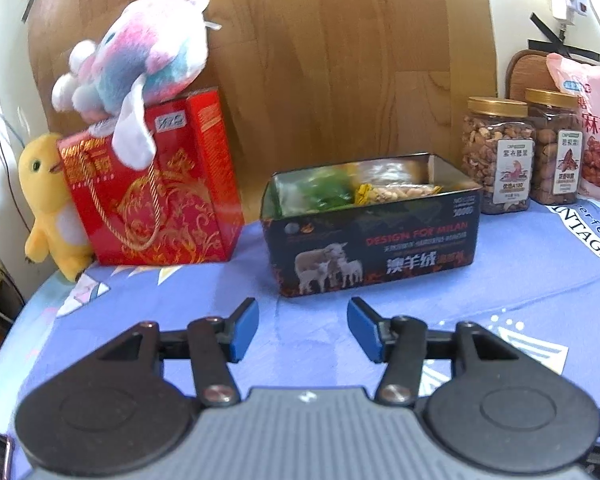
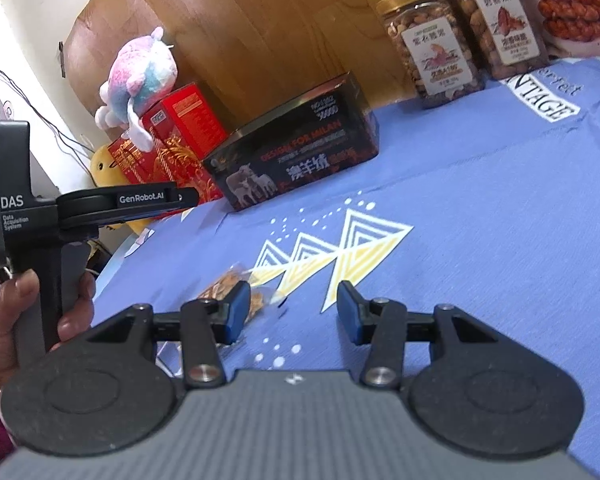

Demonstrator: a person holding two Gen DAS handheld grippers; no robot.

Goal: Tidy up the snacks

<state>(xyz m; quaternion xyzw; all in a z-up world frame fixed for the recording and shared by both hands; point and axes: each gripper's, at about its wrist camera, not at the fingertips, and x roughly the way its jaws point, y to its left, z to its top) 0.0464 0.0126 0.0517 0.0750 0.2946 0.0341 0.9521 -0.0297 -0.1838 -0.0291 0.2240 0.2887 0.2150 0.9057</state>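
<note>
**Right hand-held gripper closing in on a loose snack packet**

A small clear snack packet (image 2: 236, 290) with orange-brown contents lies on the blue cloth-covered worktop (image 2: 480, 216), toward its near left edge. The right hand-held gripper (image 2: 290, 306) hovers just above it with its blue-padded jaws spread apart and empty; the packet sits by the left finger, partly hidden behind it, not centred in the gap.

The step in hand appears to be picking up this packet. The next move likely calls for shifting left to straddle it, lowering, and closing gently, since the wrapper looks thin and crinkly.

The left hand-held gripper (image 1: 303, 330) is also spread open and empty, facing an open black box (image 1: 372, 240) printed with sheep, near the worktop's far edge. The box already holds green and yellow packets and is the probable destination.

Around it: a red gift box (image 1: 156, 188) at the far left corner, topped by a pink-and-blue plush toy (image 1: 140, 52), with a yellow plush chick (image 1: 48, 200) beside it. At the far right stand two nut jars (image 1: 496, 152) and a pink snack bag (image 1: 592, 136). The left gripper's handle, seen in the right wrist view, stands near the path to the box.
</note>
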